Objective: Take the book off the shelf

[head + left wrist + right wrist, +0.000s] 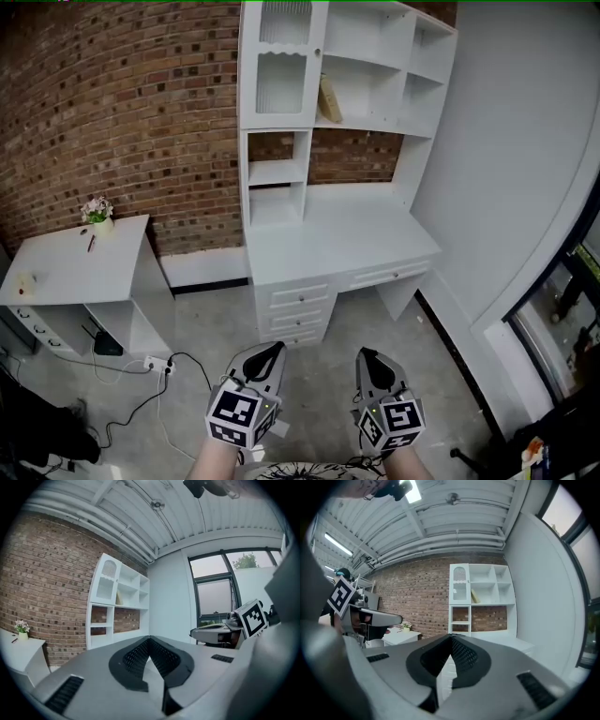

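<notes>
The book stands in the open middle compartment of the shelf, above the tabletop. Its long axis is near upright with the top tilted left. It appears to lean on the compartment's left wall, though the view is too small to confirm. It lies well ahead of and above both tools. The right tool is judged slightly nearer than the left tool. Both tools are fully closed, empty, and touch nothing.

The left hand-held gripper and the right hand-held gripper are shown as grey tapered shells lined with black ribbed pads. A cube with black-and-white square markers is carried on each, and black vent slots are set into the shells.
</notes>
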Tool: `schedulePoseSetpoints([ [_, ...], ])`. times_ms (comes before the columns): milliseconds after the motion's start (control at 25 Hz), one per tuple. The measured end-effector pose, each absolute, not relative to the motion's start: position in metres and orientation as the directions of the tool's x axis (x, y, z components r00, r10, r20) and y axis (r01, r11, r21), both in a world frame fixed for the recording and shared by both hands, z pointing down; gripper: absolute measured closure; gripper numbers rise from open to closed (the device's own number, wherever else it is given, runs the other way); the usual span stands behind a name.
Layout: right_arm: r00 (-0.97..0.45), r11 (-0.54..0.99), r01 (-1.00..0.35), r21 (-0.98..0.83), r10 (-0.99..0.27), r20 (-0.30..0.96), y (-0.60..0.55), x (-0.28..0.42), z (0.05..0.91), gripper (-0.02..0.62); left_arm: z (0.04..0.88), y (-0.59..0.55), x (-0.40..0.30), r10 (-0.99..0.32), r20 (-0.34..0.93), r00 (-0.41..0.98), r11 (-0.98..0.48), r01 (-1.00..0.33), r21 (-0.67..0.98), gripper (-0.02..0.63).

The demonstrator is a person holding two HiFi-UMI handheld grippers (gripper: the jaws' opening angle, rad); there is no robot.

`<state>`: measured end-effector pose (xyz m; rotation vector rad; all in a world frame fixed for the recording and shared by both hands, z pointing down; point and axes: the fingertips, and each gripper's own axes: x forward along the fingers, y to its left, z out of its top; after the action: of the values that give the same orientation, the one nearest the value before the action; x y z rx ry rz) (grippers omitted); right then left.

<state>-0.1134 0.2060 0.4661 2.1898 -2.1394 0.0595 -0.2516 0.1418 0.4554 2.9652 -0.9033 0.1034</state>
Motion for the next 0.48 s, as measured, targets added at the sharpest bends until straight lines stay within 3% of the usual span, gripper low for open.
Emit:
schedulePoseSetpoints([
  [480, 0.056, -0.044, -0.994, 0.097, -0.991, 0.120, 0.181, -0.104, 0.472, 0.590, 0.462, 0.119, -0.246, -0.580, 0.089, 0.810, -0.811, -0.584, 0.031, 0.594],
])
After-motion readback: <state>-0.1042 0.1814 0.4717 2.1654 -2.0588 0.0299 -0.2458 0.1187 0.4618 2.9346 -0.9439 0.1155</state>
